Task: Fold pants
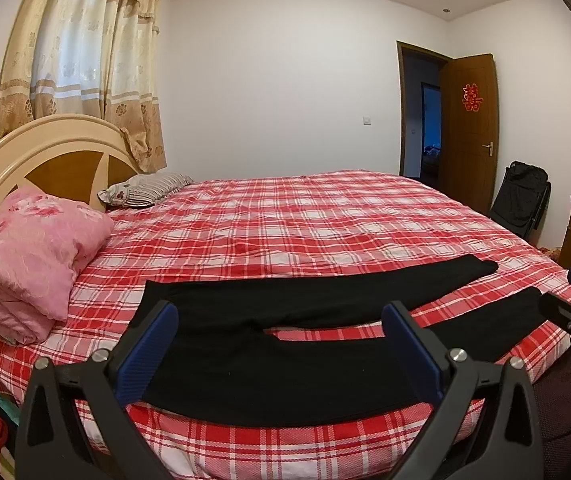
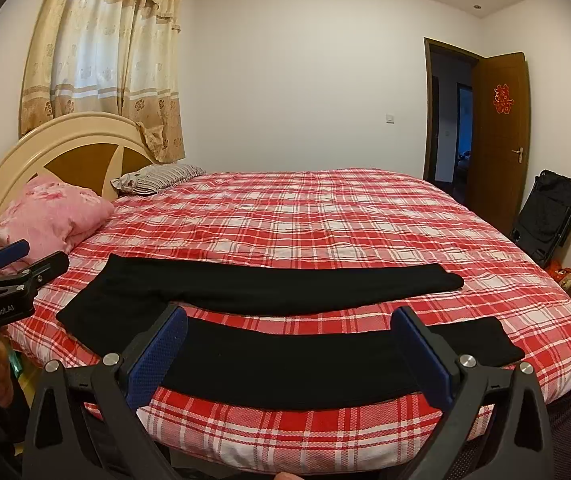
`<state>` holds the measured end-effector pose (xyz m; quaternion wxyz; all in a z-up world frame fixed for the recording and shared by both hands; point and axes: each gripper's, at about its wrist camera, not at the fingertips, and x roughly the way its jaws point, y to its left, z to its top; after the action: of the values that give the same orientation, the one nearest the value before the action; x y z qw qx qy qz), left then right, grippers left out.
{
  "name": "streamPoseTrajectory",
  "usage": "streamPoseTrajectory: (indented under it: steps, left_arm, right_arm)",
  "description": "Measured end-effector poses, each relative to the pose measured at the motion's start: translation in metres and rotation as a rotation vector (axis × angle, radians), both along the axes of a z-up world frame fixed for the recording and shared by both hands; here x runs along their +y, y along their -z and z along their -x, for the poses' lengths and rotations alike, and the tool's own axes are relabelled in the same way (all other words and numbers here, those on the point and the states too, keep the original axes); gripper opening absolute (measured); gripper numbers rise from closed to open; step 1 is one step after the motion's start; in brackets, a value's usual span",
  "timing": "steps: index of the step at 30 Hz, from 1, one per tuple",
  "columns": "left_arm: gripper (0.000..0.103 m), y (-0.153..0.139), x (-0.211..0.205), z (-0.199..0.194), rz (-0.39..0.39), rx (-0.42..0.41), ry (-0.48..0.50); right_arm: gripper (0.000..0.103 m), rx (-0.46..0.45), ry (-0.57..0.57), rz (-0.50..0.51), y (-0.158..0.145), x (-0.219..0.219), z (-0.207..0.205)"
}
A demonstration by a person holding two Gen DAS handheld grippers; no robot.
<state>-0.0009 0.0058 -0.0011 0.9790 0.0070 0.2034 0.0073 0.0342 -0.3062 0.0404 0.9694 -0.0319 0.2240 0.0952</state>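
The bed [image 1: 285, 216], under a red plaid cover, carries the black pants [image 1: 285, 364] spread flat along its near edge, long axis running left to right, waistband left, both leg hems pointing right, legs splayed apart. The left gripper [image 1: 279, 316] and right gripper [image 2: 289, 318] hover with jaws spread, holding nothing. Risk (a judgement): a shallow pinch may take one layer only, skewing the fold.
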Motion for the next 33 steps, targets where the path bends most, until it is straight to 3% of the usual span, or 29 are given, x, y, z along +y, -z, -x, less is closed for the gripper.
streamPoseTrajectory:
  steps: [33]
  left_arm:
    - [0.103, 0.0031, 0.0005, -0.0019, 0.004, 0.007, -0.004]
  right_arm:
    - [0.102, 0.017, -0.003, 0.011, 0.0051, 0.0024, -0.0006]
